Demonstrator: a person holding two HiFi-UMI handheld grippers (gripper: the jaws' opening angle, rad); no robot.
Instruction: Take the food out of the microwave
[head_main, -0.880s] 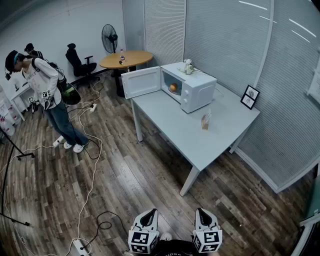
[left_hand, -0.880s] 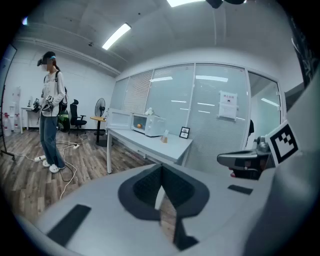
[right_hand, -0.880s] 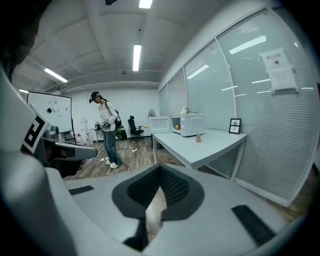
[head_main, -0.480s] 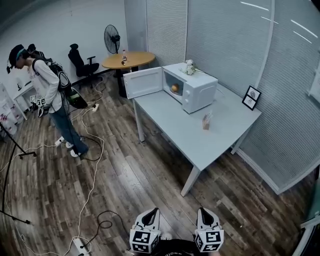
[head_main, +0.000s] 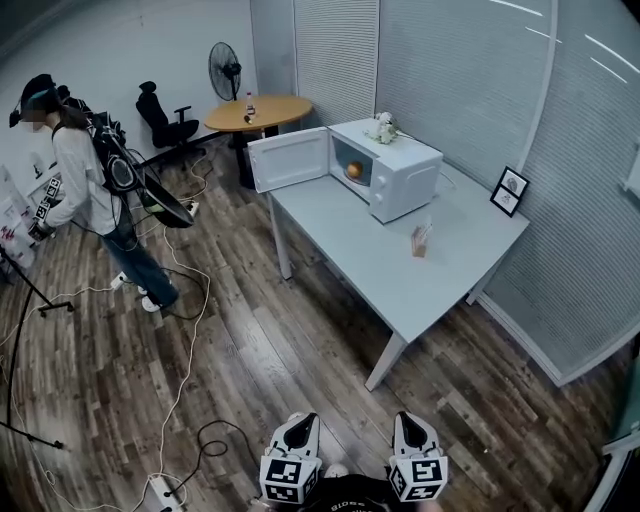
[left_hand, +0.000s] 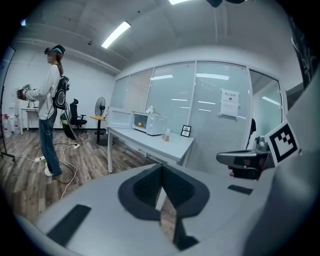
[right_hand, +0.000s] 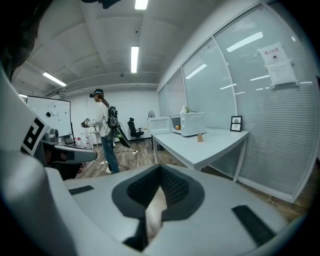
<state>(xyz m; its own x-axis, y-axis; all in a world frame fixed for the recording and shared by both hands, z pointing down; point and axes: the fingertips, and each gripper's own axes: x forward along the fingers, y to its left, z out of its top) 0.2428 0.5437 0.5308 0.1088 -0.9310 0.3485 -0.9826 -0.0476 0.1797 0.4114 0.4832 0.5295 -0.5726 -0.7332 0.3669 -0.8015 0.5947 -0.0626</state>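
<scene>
**Bystander turns away; both grippers well short of the microwave**

The person (head_main: 85, 190) left of the microwave (head_main: 400, 178) has swung round and edged further from it, back now to us. The microwave's door (head_main: 288, 158) hangs wide open on its left side, and there's the food (head_main: 354, 170), round and orange, inside the cavity. A small carton (head_main: 421, 240) stands on the worktop (head_main: 400, 285) just in front of the microwave. Well apart from the microwave, over the wooden floor (head_main: 250, 350), the left gripper (head_main: 300, 428) and right gripper (head_main: 408, 426) sit side by side, each with jaws pressed together on nothing.
</scene>
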